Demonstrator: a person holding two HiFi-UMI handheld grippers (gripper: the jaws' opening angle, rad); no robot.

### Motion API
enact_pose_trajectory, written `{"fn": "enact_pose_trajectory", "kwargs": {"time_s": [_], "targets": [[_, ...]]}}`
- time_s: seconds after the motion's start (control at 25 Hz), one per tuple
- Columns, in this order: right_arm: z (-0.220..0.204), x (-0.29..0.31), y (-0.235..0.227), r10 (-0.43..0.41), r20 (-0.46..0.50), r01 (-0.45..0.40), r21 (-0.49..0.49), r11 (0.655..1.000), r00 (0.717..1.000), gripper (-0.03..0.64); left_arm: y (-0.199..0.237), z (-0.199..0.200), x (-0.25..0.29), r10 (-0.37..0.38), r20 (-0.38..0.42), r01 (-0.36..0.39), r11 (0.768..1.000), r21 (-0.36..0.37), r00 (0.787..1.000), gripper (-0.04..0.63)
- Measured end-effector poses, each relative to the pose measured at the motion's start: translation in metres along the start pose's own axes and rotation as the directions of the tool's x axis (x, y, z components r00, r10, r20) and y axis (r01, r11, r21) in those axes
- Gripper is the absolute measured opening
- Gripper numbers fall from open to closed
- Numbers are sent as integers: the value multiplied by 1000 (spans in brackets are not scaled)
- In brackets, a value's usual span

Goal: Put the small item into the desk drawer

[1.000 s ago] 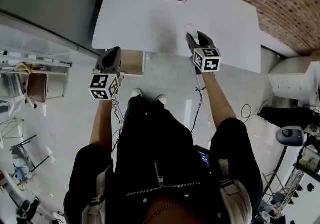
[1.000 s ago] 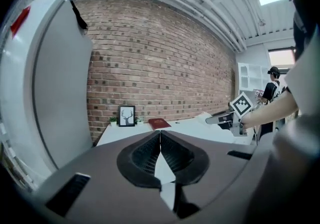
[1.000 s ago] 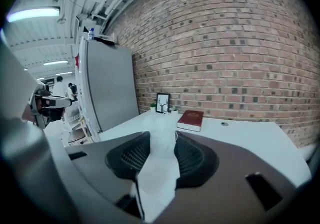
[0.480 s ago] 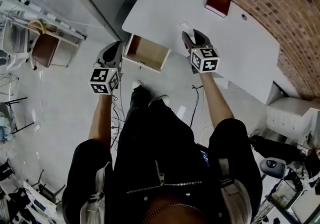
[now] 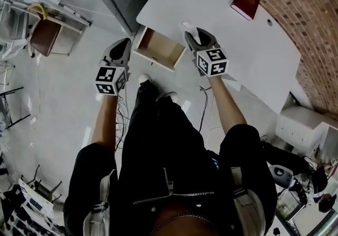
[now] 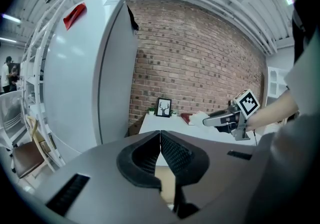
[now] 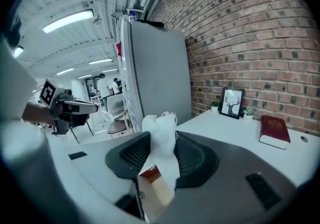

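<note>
Moved since earlier: small item (image 7: 161, 133), carried leftward along the desk (image 5: 232, 34) front, now just right of the drawer (image 5: 158, 50).
Small item: white, limp-looking, sticking up between the pads; not yet inside.
Drawer: pulled open, bare wood showing inside.
Risk: likely a drop onto the desk edge or floor if let go short of the rim; possibly clinging to 1 pad, being soft.
Right gripper (image 5: 193, 35): part-closed, clamped on the small item.
Left gripper (image 6: 160, 138): 2 pads pressed together, nothing between; left of the drawer, clear of it.
</note>
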State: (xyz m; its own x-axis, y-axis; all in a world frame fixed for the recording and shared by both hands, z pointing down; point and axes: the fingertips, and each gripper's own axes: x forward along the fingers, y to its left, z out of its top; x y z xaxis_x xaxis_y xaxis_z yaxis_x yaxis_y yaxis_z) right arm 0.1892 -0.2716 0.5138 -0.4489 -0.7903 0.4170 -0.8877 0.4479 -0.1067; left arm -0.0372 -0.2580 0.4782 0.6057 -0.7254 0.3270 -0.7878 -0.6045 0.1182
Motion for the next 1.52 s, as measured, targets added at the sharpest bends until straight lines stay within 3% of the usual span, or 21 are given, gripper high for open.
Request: {"fn": "enact_pose_trajectory", "kwargs": {"time_s": [0.36, 0.64, 1.0, 1.32, 1.52], "targets": [[-71, 37, 53, 132, -141, -137, -26, 990, 981, 153, 11, -41, 20, -32, -66, 30, 999, -32, 997, 21], [-138, 64, 72, 143, -265, -151, -10, 989, 954, 153, 26, -68, 33, -42, -111, 39, 999, -28, 993, 21], [-228, 125, 80, 151, -415, -154, 26, 988, 897, 153, 48, -111, 45, -50, -158, 39, 997, -69, 986, 21], [-295, 188, 69, 163, -519, -204, -23, 979, 839, 154, 71, -155, 58, -38, -188, 19, 994, -104, 981, 21], [-328, 222, 68, 169, -600, -243, -44, 969, 782, 155, 87, -177, 51, -27, -209, 1, 992, -124, 977, 21]]}}
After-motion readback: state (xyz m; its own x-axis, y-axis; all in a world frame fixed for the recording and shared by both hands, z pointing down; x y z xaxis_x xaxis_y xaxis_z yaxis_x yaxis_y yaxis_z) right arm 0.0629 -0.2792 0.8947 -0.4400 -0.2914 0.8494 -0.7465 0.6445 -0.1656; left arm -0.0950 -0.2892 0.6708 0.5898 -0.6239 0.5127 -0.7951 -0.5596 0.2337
